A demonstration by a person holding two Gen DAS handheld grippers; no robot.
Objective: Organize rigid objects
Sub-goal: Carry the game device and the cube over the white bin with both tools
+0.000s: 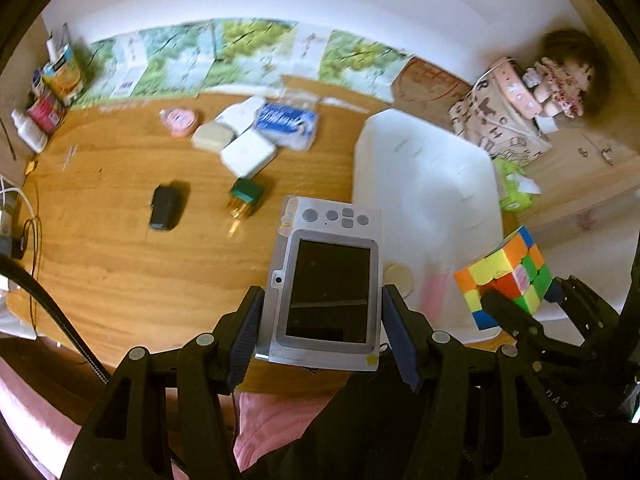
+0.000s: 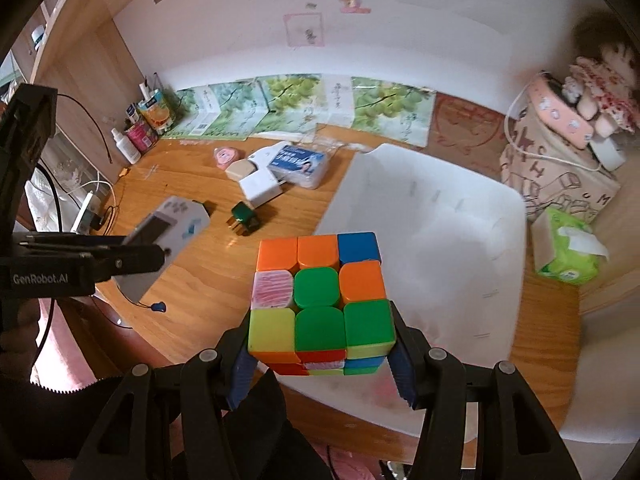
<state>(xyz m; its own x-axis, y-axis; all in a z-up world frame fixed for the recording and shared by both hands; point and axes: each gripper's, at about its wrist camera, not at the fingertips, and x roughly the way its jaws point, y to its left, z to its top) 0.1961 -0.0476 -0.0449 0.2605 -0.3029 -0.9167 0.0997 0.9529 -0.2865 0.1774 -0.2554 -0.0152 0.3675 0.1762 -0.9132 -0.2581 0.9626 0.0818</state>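
My left gripper [image 1: 322, 330] is shut on a grey toy camera [image 1: 326, 280] with a dark screen, held above the wooden desk [image 1: 120, 260]. The same camera [image 2: 168, 232] shows at the left of the right wrist view, clamped in the left gripper [image 2: 156, 258]. My right gripper [image 2: 322, 354] is shut on a multicoloured puzzle cube [image 2: 320, 300], lifted over the near edge of a white bin [image 2: 432, 216]. The cube [image 1: 506, 276] and the right gripper [image 1: 520, 300] appear at the right of the left wrist view, beside the white bin [image 1: 424, 184].
On the desk lie a black block [image 1: 165, 208], a green plug adapter [image 1: 245, 196], white chargers [image 1: 248, 152], a beige box [image 1: 212, 136], a pink case [image 1: 179, 121] and a blue-labelled packet [image 1: 286, 123]. Bottles and cans [image 2: 140, 128] stand far left. A green tissue pack [image 2: 568, 248] and patterned bag [image 2: 560, 176] sit right.
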